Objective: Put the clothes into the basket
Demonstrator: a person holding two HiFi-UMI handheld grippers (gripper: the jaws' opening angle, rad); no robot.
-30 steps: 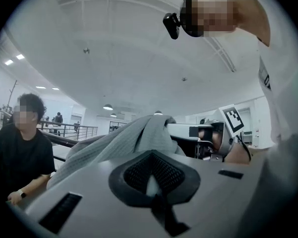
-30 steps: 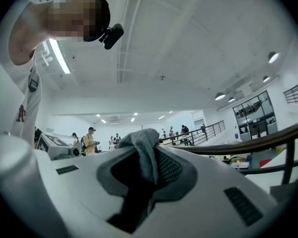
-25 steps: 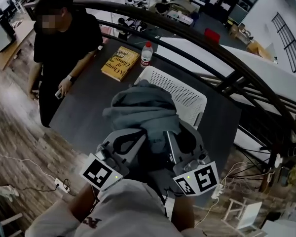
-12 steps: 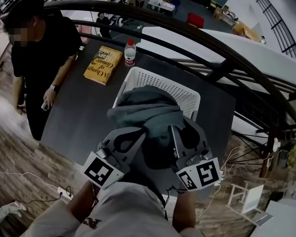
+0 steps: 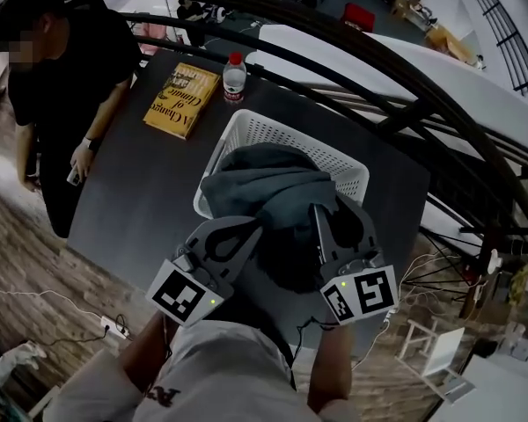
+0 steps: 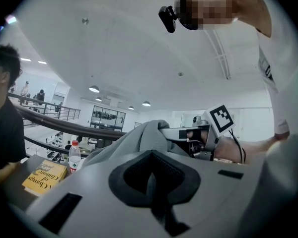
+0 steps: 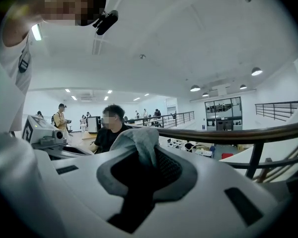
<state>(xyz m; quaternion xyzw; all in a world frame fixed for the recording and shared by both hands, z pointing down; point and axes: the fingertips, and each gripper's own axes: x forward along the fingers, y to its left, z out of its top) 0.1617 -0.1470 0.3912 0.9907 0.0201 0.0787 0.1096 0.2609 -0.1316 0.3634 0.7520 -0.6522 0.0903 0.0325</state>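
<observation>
A bundled grey garment (image 5: 268, 187) hangs over the near part of a white perforated basket (image 5: 286, 137) on the dark table (image 5: 141, 200). My left gripper (image 5: 249, 228) holds the garment's near left side, shut on the cloth. My right gripper (image 5: 318, 211) holds its near right side, also shut on it. In the left gripper view, grey cloth (image 6: 139, 139) rises from the left gripper (image 6: 151, 175). A grey fold (image 7: 139, 142) sticks up between the jaws of the right gripper (image 7: 145, 175) in the right gripper view. The garment hides the basket's inside.
A yellow book (image 5: 181, 100) and a water bottle (image 5: 235, 76) with a red cap lie beyond the basket. A person in black (image 5: 57, 86) stands at the table's left edge. A dark curved railing (image 5: 396, 69) runs behind the table. A power strip (image 5: 114, 328) lies on the floor.
Both grippers have carried the garment forward, so it now hangs over the basket's near rim. The basket, book and bottle have not moved on the table.
</observation>
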